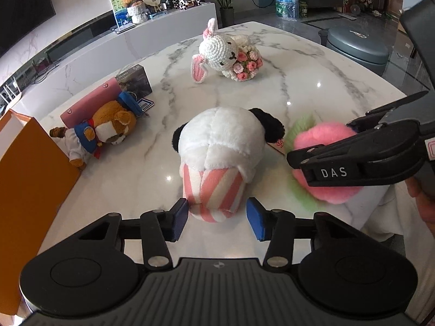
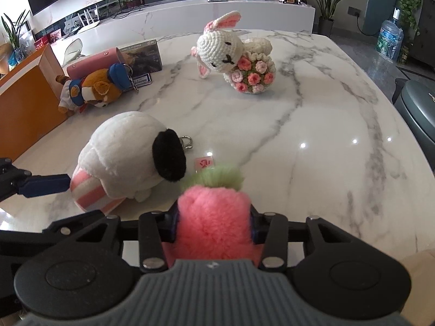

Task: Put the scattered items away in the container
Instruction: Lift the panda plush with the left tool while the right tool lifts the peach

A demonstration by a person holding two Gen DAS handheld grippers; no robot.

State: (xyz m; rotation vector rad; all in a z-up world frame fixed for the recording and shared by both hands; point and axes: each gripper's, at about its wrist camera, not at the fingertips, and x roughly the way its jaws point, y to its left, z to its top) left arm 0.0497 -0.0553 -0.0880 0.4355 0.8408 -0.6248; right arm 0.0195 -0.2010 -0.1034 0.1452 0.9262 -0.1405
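A white panda plush with black ears and a pink-striped base lies on the marble table. My left gripper is open, its blue pads close on either side of the striped base, which does not look squeezed. One of its fingers touches that base in the right wrist view. My right gripper is shut on a fluffy pink plush with a green tuft, held just right of the panda. The left wrist view shows this grip from the side. An orange open box stands at the left edge.
A brown bear plush in blue uniform lies beside the orange box, with a pink case and a dark box behind it. A crochet bunny with a flower bouquet sits farther back. A small pink tag lies near the panda.
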